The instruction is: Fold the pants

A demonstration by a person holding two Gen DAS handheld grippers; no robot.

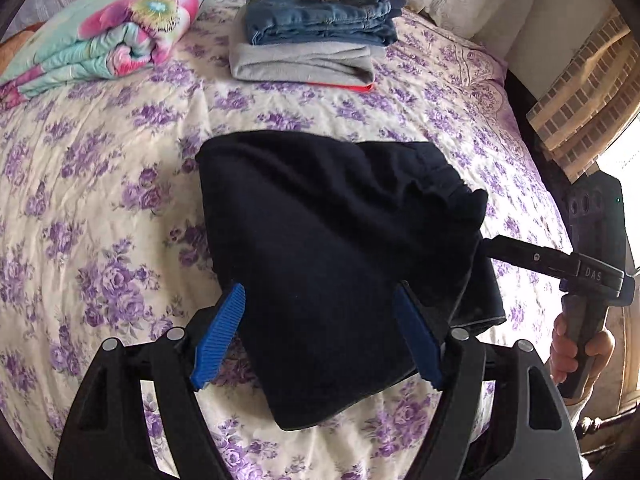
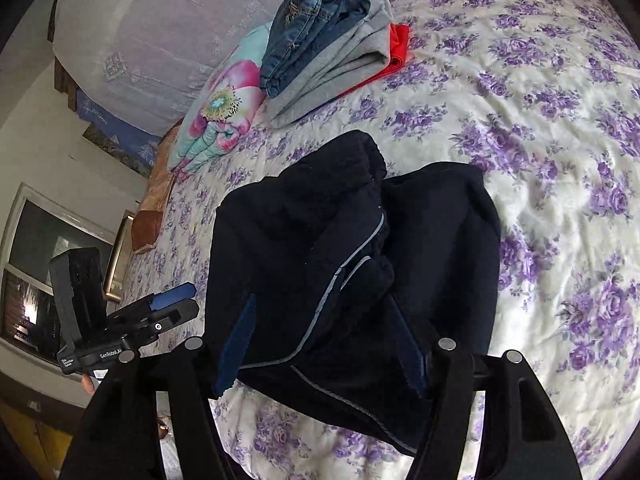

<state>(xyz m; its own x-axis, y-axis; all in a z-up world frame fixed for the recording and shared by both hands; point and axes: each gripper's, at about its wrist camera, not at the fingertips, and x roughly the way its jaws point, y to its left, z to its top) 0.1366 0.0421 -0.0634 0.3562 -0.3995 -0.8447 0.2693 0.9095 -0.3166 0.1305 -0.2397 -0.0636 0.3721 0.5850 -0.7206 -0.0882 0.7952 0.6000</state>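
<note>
Left wrist view, my left gripper [image 1: 316,336] spreading wide around folded dark pants [image 1: 336,248] on floral bedspread [image 1: 100,200], my right gripper [image 2: 320,344] likewise gaping

The pants [image 1: 340,248] are dark navy cloth, matt and slightly fuzzy, with a thin grey piping that has a faint sheen. The bedspread [image 1: 100,200] is smooth, lightly creased cotton-like cloth printed with purple flowers. Behind lie blue denim jeans [image 1: 320,8], coarse-woven with stitched seams, on soft matt grey knit cloth [image 1: 300,64], and a puffy quilted blanket [image 1: 100,32] with a light sheen. The left claw [image 1: 318,332] has matt black plastic arms, ribbed blue rubbery pads [image 1: 218,336] and shiny metal pins.
</note>
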